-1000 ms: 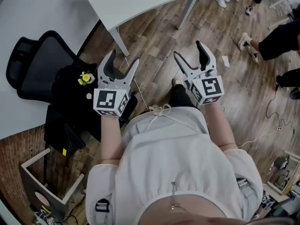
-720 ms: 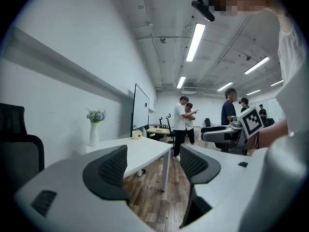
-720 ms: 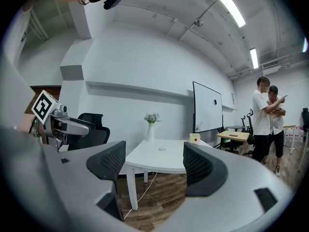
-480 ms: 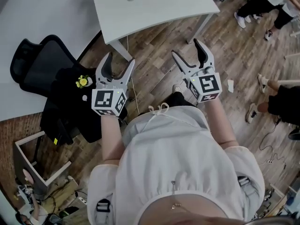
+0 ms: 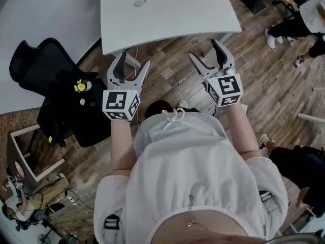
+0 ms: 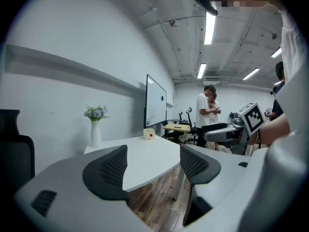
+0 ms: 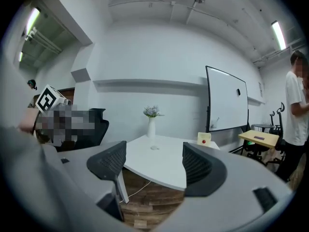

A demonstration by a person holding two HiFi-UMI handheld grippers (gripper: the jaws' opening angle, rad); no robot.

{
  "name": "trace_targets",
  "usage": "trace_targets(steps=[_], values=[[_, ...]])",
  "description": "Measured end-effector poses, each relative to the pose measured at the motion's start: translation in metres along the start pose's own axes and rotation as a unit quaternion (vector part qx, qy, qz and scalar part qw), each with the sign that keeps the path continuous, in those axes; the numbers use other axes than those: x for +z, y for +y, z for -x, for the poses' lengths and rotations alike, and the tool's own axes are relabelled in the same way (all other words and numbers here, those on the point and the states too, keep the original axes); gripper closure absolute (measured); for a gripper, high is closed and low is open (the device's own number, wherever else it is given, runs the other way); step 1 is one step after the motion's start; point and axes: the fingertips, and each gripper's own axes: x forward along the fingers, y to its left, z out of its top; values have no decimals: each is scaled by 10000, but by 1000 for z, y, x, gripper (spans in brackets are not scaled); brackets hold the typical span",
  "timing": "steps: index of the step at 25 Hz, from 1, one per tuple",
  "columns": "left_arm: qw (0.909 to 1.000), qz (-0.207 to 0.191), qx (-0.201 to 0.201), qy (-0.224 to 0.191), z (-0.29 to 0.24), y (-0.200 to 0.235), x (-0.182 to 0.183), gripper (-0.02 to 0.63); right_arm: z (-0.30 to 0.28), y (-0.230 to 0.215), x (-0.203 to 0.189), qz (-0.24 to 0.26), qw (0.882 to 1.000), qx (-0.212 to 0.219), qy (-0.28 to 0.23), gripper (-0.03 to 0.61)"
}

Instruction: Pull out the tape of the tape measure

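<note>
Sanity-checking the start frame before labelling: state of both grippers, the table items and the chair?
left gripper: open, empty, held in the air.
right gripper: open, empty, held in the air.
small round object: lying on the white table, untouched; too small to identify.
vase: upright on the table, holding flowers.
office chair: dark items piled on it.
</note>
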Motion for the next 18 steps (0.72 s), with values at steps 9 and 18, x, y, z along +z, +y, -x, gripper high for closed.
trace_targets(steps=[9,18], values=[[9992,-34,174,346,-75,40,-15,276,-79,-36,-13,-14,9992,320,241,218],[9975,121,98,683,-191,125,-22,276,-205,-82,-9,-41,9979,358,534,219]])
